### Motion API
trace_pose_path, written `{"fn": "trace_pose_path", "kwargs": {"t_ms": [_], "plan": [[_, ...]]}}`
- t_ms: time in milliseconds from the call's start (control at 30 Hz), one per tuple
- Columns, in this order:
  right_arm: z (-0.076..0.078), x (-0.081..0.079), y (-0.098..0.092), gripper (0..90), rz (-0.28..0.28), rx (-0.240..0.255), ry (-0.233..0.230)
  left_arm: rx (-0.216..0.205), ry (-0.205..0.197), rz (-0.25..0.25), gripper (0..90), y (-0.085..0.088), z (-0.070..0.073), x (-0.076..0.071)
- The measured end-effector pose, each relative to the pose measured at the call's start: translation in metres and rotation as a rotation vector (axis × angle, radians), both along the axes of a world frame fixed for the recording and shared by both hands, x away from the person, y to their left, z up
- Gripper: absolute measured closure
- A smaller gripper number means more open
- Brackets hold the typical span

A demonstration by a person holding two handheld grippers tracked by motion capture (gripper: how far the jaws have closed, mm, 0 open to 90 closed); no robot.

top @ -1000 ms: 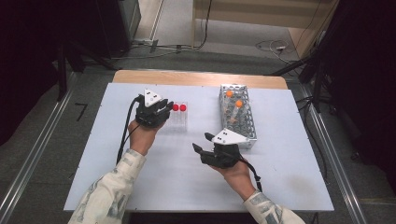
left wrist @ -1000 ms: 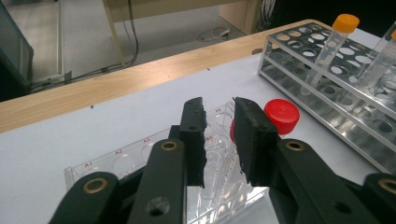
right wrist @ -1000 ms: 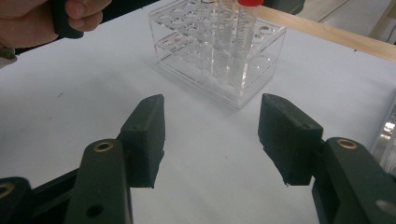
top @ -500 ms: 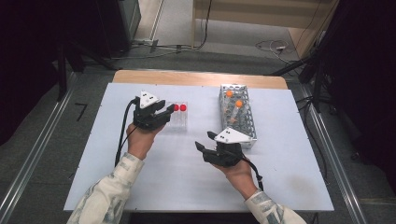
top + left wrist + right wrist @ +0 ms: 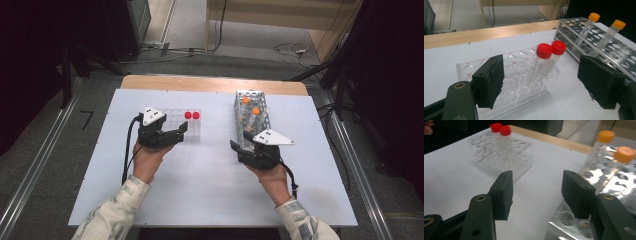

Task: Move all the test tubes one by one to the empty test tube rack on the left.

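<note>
Left tool [image 5: 544,82] has backed off, spread, from seemingly two-tube clear rack [image 5: 509,82].

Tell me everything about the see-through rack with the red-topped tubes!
The clear rack looks like see-through plastic, with rows of round holes in stacked tiers and tiny red labels along its edge. It stands flat on the white table, left of the metal rack. Two red-capped tubes stand upright side by side in holes at one end; the other holes look empty. The left gripper sits just before it, jaws open, having just been opening, clear of the rack.
</note>
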State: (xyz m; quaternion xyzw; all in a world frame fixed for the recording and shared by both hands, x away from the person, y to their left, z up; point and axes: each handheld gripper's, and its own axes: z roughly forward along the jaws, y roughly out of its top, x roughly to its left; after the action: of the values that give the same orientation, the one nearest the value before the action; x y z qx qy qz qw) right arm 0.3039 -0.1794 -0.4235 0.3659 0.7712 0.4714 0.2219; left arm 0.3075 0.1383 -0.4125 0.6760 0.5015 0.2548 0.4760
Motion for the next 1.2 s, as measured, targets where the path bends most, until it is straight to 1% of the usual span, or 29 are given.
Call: {"fn": "trace_pose_path", "kwargs": {"t_ms": [133, 267, 367, 467, 567, 667, 733, 767, 833, 967, 1067, 1133, 1200], "plan": [[0.004, 0.010, -0.018, 41.6, -0.054, -0.002, -0.012, -0.001, 0.001, -0.015, 20.9, -0.001, 0.001, -0.005], [0.004, 0.023, -0.036, 42.4, -0.132, -0.004, -0.014, -0.029, 0.022, -0.043, 19.2, -0.002, 0.001, -0.009], [0.002, 0.035, -0.049, 42.4, -0.190, -0.006, 0.009, -0.029, 0.014, -0.047, 19.3, -0.004, 0.002, -0.010], [-0.003, 0.048, -0.058, 43.9, -0.233, 0.005, 0.029, -0.025, 0.016, -0.052, 19.3, -0.005, 0.001, -0.010], [-0.009, 0.061, -0.062, 47.0, -0.268, 0.009, 0.033, -0.025, 0.015, -0.055, 19.3, -0.006, 0.000, -0.010], [-0.016, 0.074, -0.063, 50.0, -0.286, -0.001, 0.040, -0.026, 0.016, -0.055, 19.4, -0.006, 0.000, -0.010], [-0.019, 0.082, -0.065, 52.2, -0.295, -0.013, 0.034, -0.029, 0.014, -0.053, 19.5, -0.005, 0.000, -0.010], [-0.021, 0.085, -0.066, 54.1, -0.295, -0.011, 0.030, -0.031, 0.016, -0.052, 19.7, -0.004, 0.000, -0.010], [-0.025, 0.091, -0.067, 56.0, -0.292, -0.011, 0.027, -0.030, 0.014, -0.052, 19.7, -0.004, 0.000, -0.010], [-0.033, 0.099, -0.068, 57.9, -0.265, -0.009, 0.020, -0.026, 0.016, -0.052, 19.8, -0.003, -0.001, -0.010], [-0.034, 0.102, -0.067, 58.4, -0.260, -0.007, 0.019, -0.030, 0.017, -0.050, 20.1, -0.003, -0.001, -0.009], [-0.032, 0.105, -0.066, 58.4, -0.256, -0.019, 0.013, -0.030, 0.017, -0.050, 20.1, -0.003, -0.002, -0.009], [-0.029, 0.107, -0.065, 59.1, -0.252, -0.019, 0.008, -0.028, 0.016, -0.050, 20.2, -0.003, -0.001, -0.010]]}}
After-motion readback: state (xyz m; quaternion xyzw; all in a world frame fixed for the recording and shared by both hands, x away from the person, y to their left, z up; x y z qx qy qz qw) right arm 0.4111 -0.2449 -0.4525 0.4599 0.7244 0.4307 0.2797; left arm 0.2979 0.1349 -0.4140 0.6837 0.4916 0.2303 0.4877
